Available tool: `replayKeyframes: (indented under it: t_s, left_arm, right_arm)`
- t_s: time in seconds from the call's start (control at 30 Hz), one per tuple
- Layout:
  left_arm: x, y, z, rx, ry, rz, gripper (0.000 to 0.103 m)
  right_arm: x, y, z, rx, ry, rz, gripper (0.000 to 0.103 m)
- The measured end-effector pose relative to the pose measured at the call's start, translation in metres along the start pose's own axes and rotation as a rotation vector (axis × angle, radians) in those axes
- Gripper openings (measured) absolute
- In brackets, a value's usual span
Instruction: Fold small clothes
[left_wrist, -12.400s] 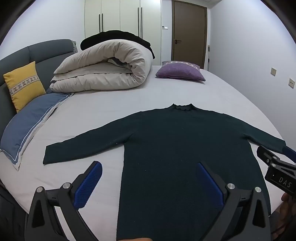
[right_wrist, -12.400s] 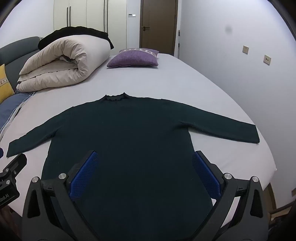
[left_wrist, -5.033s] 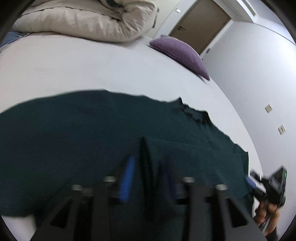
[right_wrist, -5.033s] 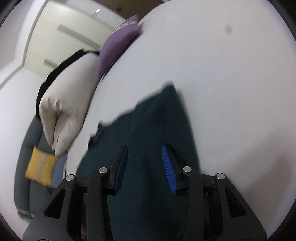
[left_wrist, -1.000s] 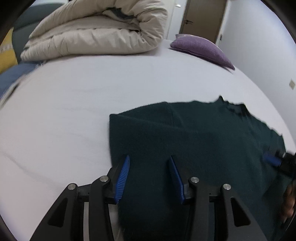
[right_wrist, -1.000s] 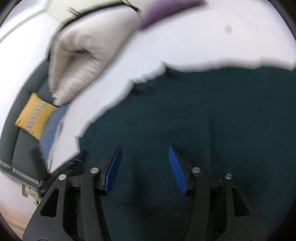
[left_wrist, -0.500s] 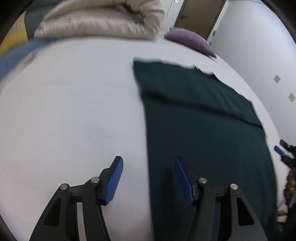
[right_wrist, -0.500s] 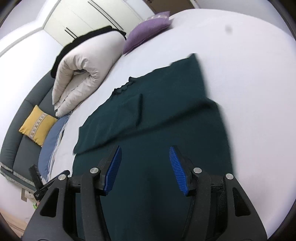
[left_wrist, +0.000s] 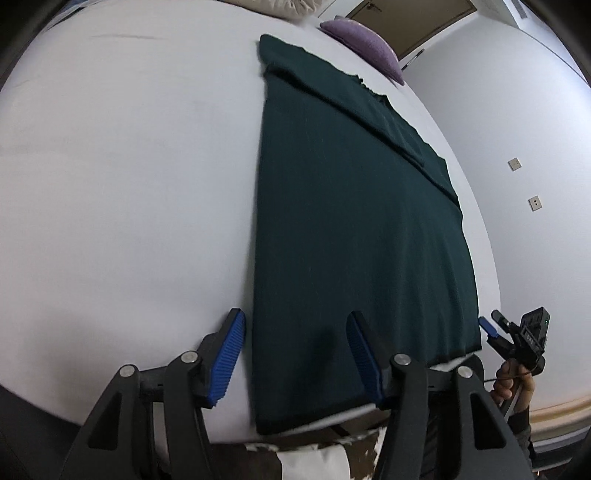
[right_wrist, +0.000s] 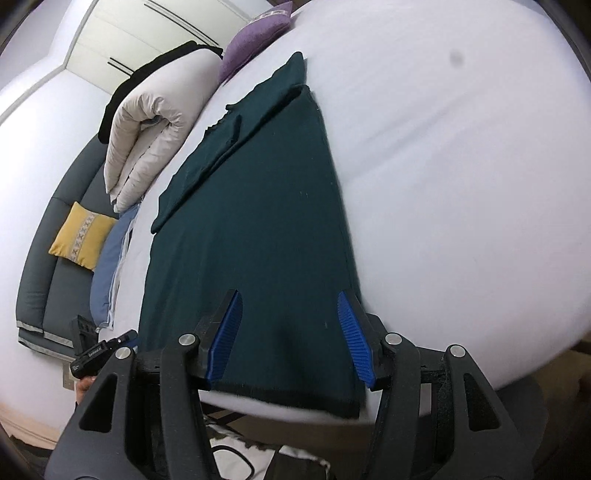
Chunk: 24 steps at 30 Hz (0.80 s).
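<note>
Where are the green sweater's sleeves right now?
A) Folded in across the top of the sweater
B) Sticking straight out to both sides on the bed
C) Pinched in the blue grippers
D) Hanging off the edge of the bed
A: both sleeves lie folded across the upper part of the sweater, leaving a plain rectangle on the bed, while the left gripper and right gripper are open, holding nothing.

Both wrist views low at bed (left_wrist: 110, 184) foot, sharing sweater (left_wrist: 351, 221)
</note>
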<state>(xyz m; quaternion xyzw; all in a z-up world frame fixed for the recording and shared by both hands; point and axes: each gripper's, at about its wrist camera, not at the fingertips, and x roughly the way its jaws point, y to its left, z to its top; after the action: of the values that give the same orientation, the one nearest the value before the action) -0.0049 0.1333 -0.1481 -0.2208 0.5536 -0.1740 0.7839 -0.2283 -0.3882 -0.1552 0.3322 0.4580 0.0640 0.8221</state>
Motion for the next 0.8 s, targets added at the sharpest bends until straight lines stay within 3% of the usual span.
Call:
replayKeyframes:
  t_s: [0.2,0.27,0.33,0.4,0.53,0.8]
  left_arm:
    - [0.001,-0.01,-0.01,0.033,0.031,0.014,0.054]
    - [0.002,-0.009,-0.009,0.024,0.03,0.023,0.042]
    - [0.003,-0.007,-0.008,0.011,0.04,0.025,0.017]
    - [0.008,-0.012,-0.005,0.021,0.052,0.025,0.01]
    - [0.009,-0.017,-0.007,0.041,0.051,0.037,0.008]
    - [0.01,-0.02,-0.006,0.031,0.044,0.025,0.006]
  right_arm:
    - [-0.006,-0.004,-0.008,0.002,0.039,0.009,0.053]
    - [-0.01,-0.006,-0.003,0.002,0.05,0.005,0.053]
    - [-0.012,-0.008,0.001,0.01,0.048,-0.007,0.053]
    - [-0.014,-0.013,0.003,0.028,0.054,-0.021,0.053]
    - [-0.013,-0.018,0.007,0.026,0.083,-0.058,0.053]
    - [-0.001,-0.025,0.0,0.029,0.184,-0.014,0.053]
